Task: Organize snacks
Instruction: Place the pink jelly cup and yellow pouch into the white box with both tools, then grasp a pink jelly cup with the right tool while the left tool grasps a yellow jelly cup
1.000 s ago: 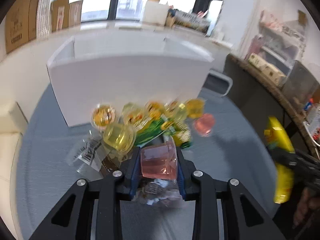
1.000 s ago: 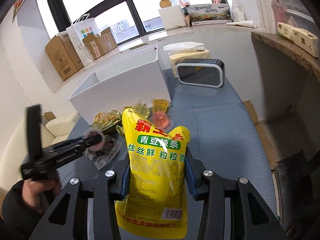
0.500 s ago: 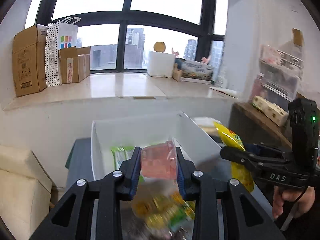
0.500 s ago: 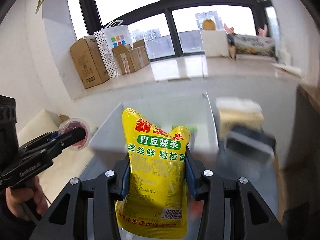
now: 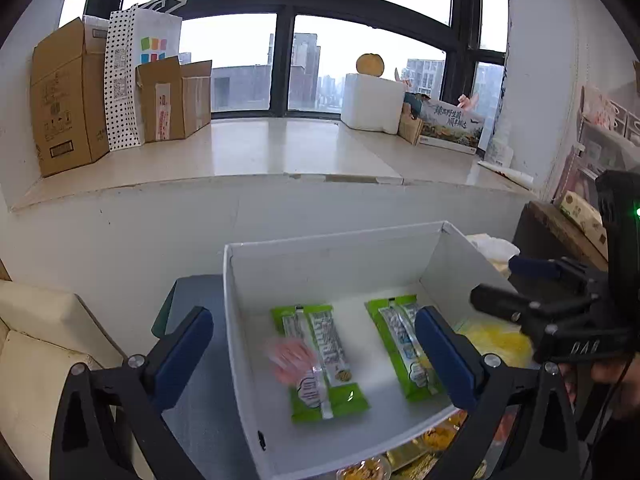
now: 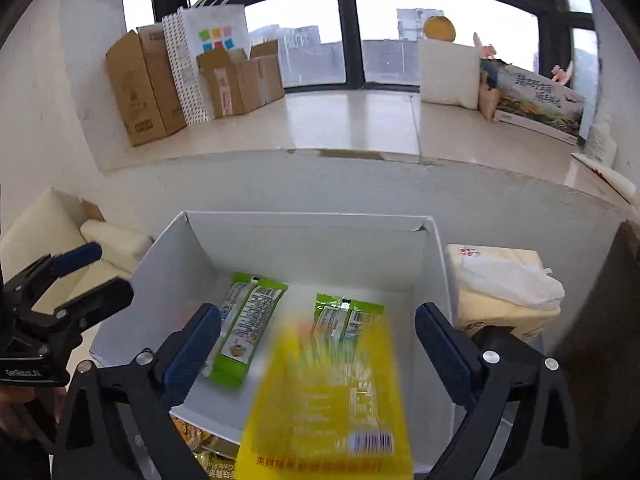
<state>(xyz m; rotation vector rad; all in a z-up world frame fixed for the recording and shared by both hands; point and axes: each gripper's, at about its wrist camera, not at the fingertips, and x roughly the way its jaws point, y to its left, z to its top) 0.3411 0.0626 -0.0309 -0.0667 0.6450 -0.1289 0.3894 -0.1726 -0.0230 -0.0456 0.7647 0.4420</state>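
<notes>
1. While both hang over the white box (image 5: 320,256), left claw (image 5: 312,356) is opening; pink jelly cup (image 5: 290,360) (blurred) loose between its jaws.
2. Right claw (image 6: 318,344) is opening; yellow pouch (image 6: 328,396) loose at 6 o'clock over the box.

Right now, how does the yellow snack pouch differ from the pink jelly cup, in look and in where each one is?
The yellow snack pouch is large, flat and printed with text and a barcode; the pink jelly cup is small, rounded and translucent. The pouch is between the opening jaws of the right gripper, above the white box's front edge; the cup is lower, inside the box, over a green packet. Both are motion-blurred and touched by no pad.
</notes>
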